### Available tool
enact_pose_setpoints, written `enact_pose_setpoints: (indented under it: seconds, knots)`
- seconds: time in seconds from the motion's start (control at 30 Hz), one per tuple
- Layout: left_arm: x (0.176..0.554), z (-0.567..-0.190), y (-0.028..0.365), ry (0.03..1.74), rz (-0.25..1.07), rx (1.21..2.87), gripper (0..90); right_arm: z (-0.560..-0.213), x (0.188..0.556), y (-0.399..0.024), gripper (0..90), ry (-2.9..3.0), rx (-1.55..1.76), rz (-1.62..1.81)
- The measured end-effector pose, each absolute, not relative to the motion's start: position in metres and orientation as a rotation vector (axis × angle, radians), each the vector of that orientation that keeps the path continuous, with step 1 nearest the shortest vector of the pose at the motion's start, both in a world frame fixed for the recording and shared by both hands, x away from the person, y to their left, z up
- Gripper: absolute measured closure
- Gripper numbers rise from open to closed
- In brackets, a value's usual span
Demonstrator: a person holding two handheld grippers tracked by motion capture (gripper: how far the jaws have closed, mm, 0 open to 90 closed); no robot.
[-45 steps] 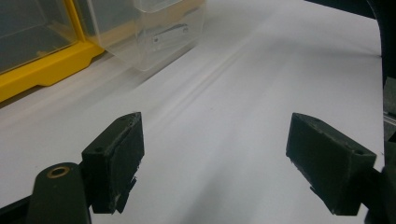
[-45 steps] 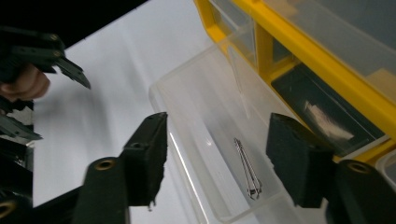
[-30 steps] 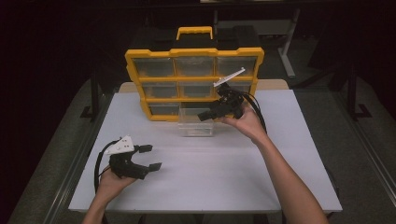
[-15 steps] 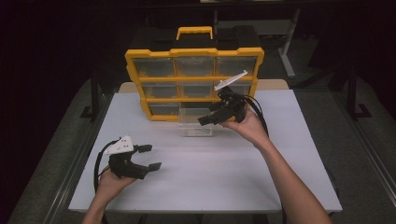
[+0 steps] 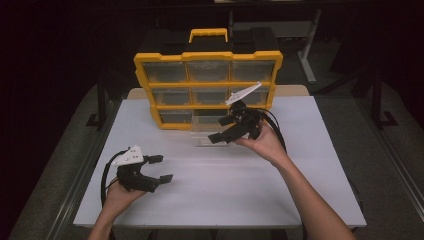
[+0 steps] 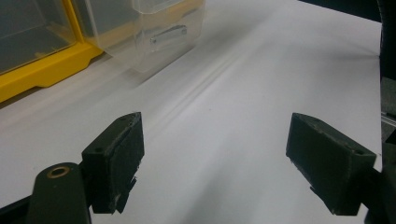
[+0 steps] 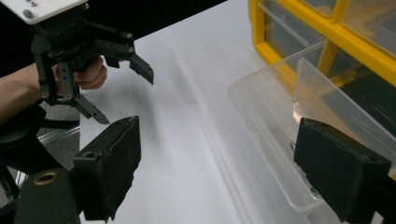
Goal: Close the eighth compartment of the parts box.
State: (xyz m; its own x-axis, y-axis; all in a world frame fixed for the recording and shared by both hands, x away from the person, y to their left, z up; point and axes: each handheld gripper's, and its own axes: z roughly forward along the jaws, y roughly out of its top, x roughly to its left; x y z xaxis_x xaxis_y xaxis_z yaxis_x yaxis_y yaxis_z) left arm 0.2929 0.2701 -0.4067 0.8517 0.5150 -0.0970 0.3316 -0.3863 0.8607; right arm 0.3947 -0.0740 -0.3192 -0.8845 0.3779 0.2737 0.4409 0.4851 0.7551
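Reaching toward the clear drawer (image 5: 202, 131), the right gripper (image 5: 224, 129) holds its fingers apart, positioned to take the drawer's front. The drawer sits pulled out from the bottom row of the yellow organizer (image 5: 207, 89), resting on the surface (image 5: 210, 190). The left gripper (image 5: 161, 168) waits nearby (fingers also apart, holding nothing), well clear of the work.

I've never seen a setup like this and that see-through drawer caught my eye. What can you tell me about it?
The drawer is clear plastic, a shallow open-topped tray with thin walls and a divider inside. It looks empty. It is pulled out from the bottom row of the yellow organizer and sits level, low over the white table. A small handle bar shows on its front in the left gripper view. The right hand-held gripper hovers open at it; whether a jaw touches the wall is unclear.
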Motion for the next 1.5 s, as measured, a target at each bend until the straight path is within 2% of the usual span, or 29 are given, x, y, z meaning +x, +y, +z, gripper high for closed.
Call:
enact_pose_setpoints:
  seconds: [0.2,0.33,0.97,1.5]
  knots:
    - [0.293,-0.407,0.27,0.614,0.231,2.009,19.2,-0.324,0.39,-0.07,14.4,-2.652,-0.713,-1.372]
    - [0.292,-0.407,0.27,0.619,0.227,2.005,19.2,-0.328,0.386,-0.068,18.7,-2.656,-0.701,-1.372]
    - [0.292,-0.408,0.268,0.62,0.226,2.016,19.1,-0.345,0.38,-0.062,57.5,-2.688,-0.633,-1.341]
    - [0.291,-0.407,0.269,0.64,0.216,1.998,19.1,-0.368,0.387,-0.047,78.4,-2.707,-0.618,-1.265]
